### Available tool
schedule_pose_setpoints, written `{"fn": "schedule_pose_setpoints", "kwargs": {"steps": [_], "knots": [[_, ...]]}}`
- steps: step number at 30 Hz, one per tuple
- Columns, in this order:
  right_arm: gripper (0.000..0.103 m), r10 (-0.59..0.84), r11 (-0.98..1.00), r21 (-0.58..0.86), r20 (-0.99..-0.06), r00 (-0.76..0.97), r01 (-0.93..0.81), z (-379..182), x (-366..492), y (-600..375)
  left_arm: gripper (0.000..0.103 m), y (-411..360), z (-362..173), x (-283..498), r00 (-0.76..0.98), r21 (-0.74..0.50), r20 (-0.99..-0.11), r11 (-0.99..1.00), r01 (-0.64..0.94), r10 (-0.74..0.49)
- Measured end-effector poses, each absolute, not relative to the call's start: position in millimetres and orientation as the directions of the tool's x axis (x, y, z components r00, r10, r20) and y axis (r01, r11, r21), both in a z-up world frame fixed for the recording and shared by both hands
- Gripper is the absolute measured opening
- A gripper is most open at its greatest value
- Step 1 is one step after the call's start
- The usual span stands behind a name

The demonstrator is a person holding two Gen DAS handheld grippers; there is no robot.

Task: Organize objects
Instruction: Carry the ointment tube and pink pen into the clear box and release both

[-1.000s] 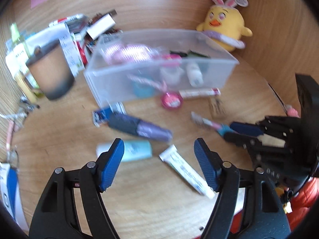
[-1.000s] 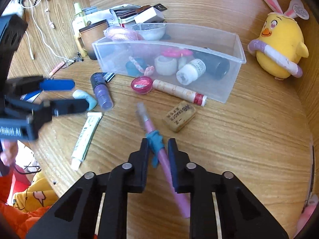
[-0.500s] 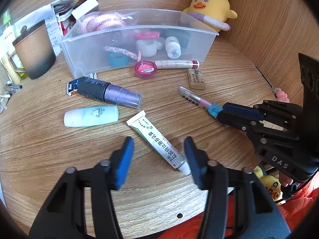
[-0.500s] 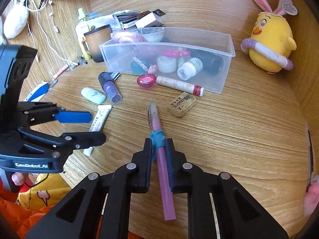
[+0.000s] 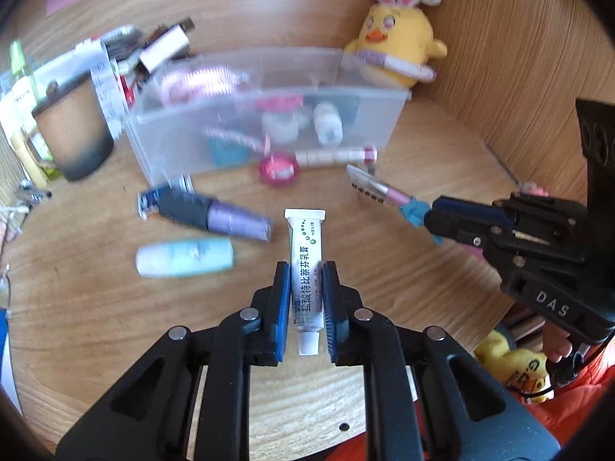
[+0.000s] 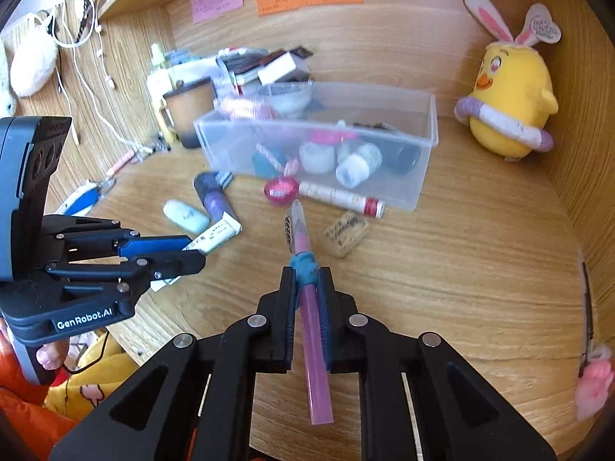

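On a cluttered wooden desk, the left gripper has just been closing, and its blue pads now pinch a white tube between them, the tube's long axis running straight out along the fingers, crimped end forward and cap toward the camera. To its right, the right gripper is clamped tight on a pink pen by the teal band wrapped round its barrel; the pen also lies along the fingers, its clear tip aimed ahead. Both loads point toward the bin, a translucent plastic box that sits ahead of both tools at the back of the desk, its long side facing them; the right gripper appears the nearer, its pen tip close to the bin's front wall. The coming move is probably a lift over that wall, which calls for height first, since the wall stands between each tool and the open top. The tube looks soft and could squash or slip; the pen is rigid and slim and might pivot in the grip. Loose on the desk before the bin lie a pink round tin, a slim pale stick, a tan eraser, a purple bottle and a pale blue bottle, all smooth plastic cylinders likely to roll. A brown mug stands left of the bin and a yellow plush chick sits to its right.
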State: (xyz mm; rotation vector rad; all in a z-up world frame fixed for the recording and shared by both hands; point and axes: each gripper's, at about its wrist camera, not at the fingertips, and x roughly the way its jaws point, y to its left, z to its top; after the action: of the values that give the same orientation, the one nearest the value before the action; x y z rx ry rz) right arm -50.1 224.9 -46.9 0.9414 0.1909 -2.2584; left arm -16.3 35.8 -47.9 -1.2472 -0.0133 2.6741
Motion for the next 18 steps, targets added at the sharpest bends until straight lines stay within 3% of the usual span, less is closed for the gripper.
{"fn": "schedule_pose_setpoints", "kwargs": {"steps": [8,18], "knots": [[0.01,-0.563,-0.768,0.123,-0.597,-0.572,0.628,-12.0,-59.8,226.2,0.015,25.3,-10.2,-28.5,-0.721,-0.068,-0.676,-0.987,-0.144,0.152],[0.01,-0.564,-0.779,0.106,-0.548,-0.618,0.618,12.2,-88.9,218.4,0.015,-17.0,17.6,-63.2,-0.75,-0.107,-0.65,-0.992,-0.067,0.121]]}}
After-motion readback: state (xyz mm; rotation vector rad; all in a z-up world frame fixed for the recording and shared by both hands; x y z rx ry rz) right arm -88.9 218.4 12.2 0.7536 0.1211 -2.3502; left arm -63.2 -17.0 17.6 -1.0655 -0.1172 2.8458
